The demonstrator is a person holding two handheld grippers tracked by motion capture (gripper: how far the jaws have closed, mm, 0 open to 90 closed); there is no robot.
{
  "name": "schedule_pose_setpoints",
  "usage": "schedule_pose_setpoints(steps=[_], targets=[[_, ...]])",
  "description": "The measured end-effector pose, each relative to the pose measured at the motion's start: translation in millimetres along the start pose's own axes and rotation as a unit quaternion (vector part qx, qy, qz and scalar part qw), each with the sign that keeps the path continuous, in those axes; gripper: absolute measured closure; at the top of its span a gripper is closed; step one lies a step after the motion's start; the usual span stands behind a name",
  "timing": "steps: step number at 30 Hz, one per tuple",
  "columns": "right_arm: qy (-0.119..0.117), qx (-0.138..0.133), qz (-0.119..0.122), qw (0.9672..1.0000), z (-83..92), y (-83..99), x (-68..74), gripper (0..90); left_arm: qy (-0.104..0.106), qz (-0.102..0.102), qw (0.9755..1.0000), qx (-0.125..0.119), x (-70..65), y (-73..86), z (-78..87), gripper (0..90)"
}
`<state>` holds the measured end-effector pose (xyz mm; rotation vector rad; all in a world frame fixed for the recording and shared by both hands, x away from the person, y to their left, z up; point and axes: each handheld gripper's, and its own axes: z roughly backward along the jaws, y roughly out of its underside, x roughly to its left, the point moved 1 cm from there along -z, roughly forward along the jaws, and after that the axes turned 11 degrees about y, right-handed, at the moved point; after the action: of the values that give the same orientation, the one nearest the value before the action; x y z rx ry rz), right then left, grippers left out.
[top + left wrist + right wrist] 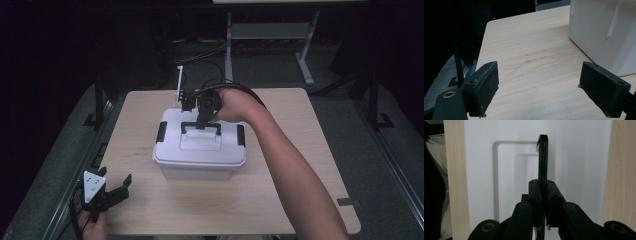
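A white plastic storage box (200, 159) stands mid-table, with black side latches and a black carry handle (201, 127) raised upright on its lid. My right gripper (202, 122) reaches over the lid from behind and is shut on that handle. In the right gripper view the thin black handle (542, 160) runs up between the two pads (534, 195), pinched tight, above the white lid (579, 170). My left gripper (122, 186) rests at the table's near-left corner, open, nothing between its pads (484, 87); the box wall (604, 32) stands off to its right.
The light wood table (280, 200) has bare surface around the box, with faint pencil marks (536, 57) on the left part. A white stick-like object (178, 85) stands behind the box. Beyond the table are a dark floor and a metal frame (270, 35).
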<state>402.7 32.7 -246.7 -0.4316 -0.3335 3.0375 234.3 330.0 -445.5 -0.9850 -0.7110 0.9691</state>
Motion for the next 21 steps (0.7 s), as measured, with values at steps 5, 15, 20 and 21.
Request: schedule_pose_setpoints(steps=[5, 15, 20, 21], targets=[[0.0, -0.001, -0.003, 1.0, -3.5, -2.9, -2.7, 84.5, 0.0, 0.001, 1.0, 0.0, -0.2, 0.2, 0.0, 15.0], [-0.003, 0.002, -0.004, 1.0, -13.6, -10.0, -4.8, 84.4, 0.0, 0.0, 1.0, 0.002, 0.7, 0.5, 0.5, 15.0], [-0.004, 0.001, -0.001, 1.0, -17.8, -13.9, -5.9, 84.4, -0.001, 0.0, 1.0, 0.001, 1.0, 0.6, 0.9, 15.0], [-0.005, 0.003, -0.003, 1.0, -18.6, -14.8, -6.0, 84.4, -0.001, 0.002, 1.0, 0.0, 1.0, 0.7, 0.8, 15.0]])
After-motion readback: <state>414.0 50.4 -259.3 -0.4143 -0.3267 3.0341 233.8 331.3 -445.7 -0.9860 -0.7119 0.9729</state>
